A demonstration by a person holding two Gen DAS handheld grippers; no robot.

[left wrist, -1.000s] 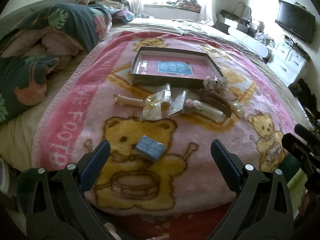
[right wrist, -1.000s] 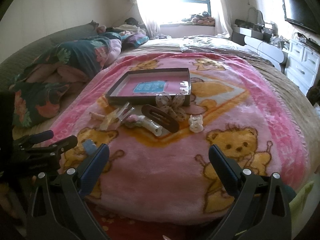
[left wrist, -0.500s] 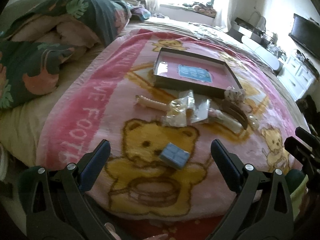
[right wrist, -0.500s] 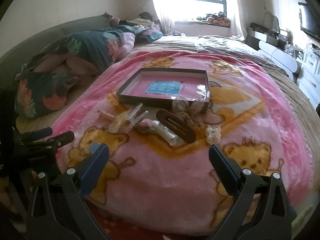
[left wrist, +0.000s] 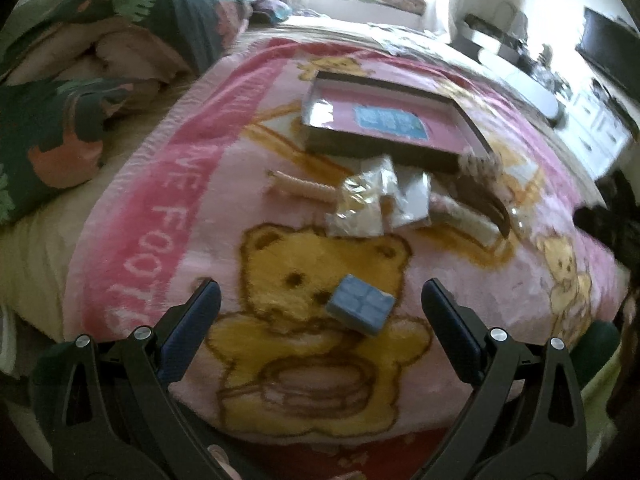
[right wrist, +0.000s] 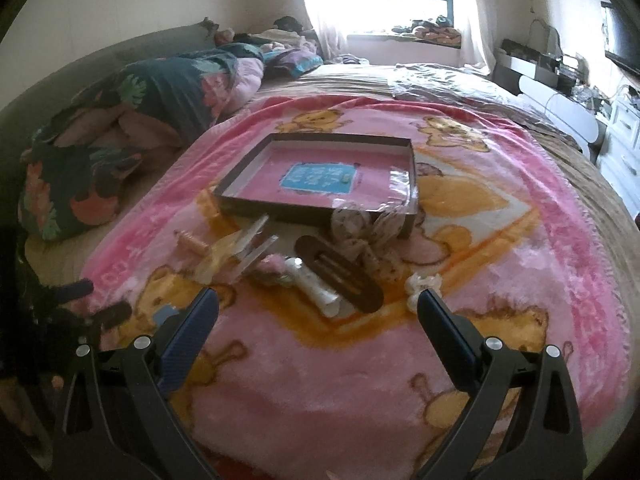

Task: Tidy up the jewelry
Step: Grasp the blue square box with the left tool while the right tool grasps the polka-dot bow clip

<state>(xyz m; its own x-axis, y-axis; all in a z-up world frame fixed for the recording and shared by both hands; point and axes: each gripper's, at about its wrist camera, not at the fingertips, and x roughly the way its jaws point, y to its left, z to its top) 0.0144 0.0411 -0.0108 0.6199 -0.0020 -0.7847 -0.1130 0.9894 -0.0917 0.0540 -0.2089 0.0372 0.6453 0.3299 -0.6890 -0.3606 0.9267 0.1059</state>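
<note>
A shallow dark box (left wrist: 384,148) (right wrist: 304,210) with a pink floor and blue label lies on the pink bear blanket. In front of it lie hair accessories: a brown hair clip (right wrist: 340,276) (left wrist: 486,200), a spotted bow (right wrist: 360,236), clear packets (left wrist: 360,200) (right wrist: 244,252), a pink spiral tie (left wrist: 300,188) (right wrist: 194,242), a white clip (right wrist: 424,282). A small blue box (left wrist: 360,308) lies just ahead of my open left gripper (left wrist: 320,300). My right gripper (right wrist: 318,308) is open and empty, just short of the brown clip.
A floral quilt (right wrist: 132,120) is piled at the left of the bed. White drawers (right wrist: 620,148) and a TV (left wrist: 608,52) stand at the right. The blanket's near edge (left wrist: 320,436) hangs below the grippers. The left gripper shows in the right wrist view (right wrist: 92,300).
Both grippers have moved forward and a little left toward the items. The small blue box now lies between the left fingers' line of sight. Both jaws have stayed open.
</note>
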